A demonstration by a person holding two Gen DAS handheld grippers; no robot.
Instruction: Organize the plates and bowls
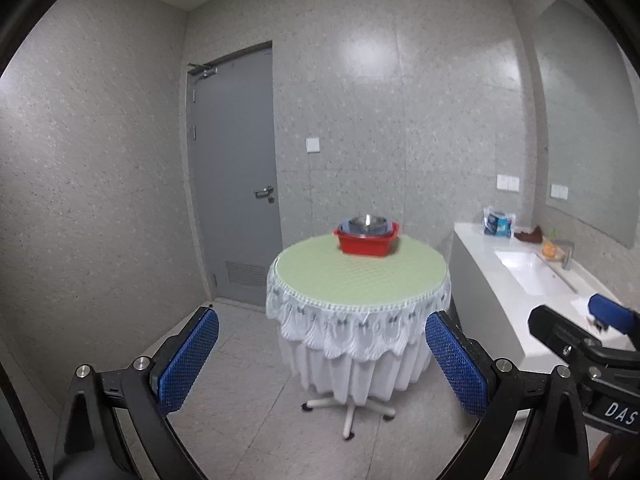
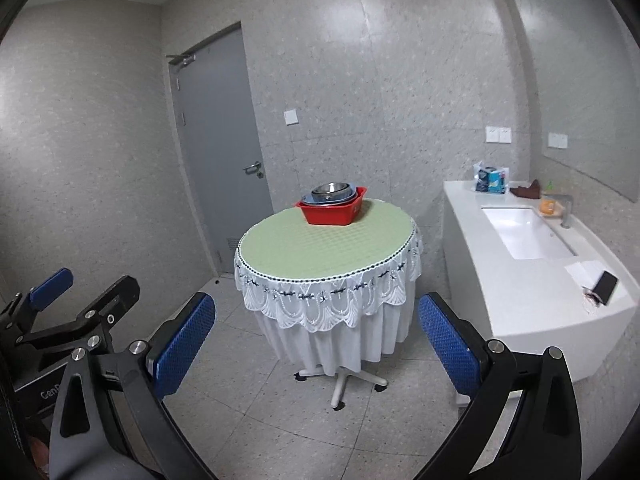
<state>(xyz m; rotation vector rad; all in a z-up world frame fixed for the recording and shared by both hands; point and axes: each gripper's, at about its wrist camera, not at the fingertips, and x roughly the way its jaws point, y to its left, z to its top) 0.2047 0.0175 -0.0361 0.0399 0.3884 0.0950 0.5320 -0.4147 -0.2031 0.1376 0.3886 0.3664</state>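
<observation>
A red tub (image 1: 367, 243) stands at the far side of a round table (image 1: 360, 276) with a green top and white lace skirt. A metal bowl (image 1: 366, 223) sits stacked on a blue plate or bowl inside the tub. The right wrist view shows the same tub (image 2: 331, 210), metal bowl (image 2: 330, 189) and table (image 2: 326, 246). My left gripper (image 1: 322, 340) is open and empty, well short of the table. My right gripper (image 2: 316, 328) is open and empty, also short of it. Each gripper shows at the edge of the other's view.
A white counter (image 2: 520, 280) with a sink (image 2: 526, 232) runs along the right wall, holding a tap, a blue packet (image 2: 491, 179), an orange item and a phone (image 2: 605, 287). A grey door (image 2: 218, 148) stands behind the table. The table rests on a wheeled base (image 2: 340, 386).
</observation>
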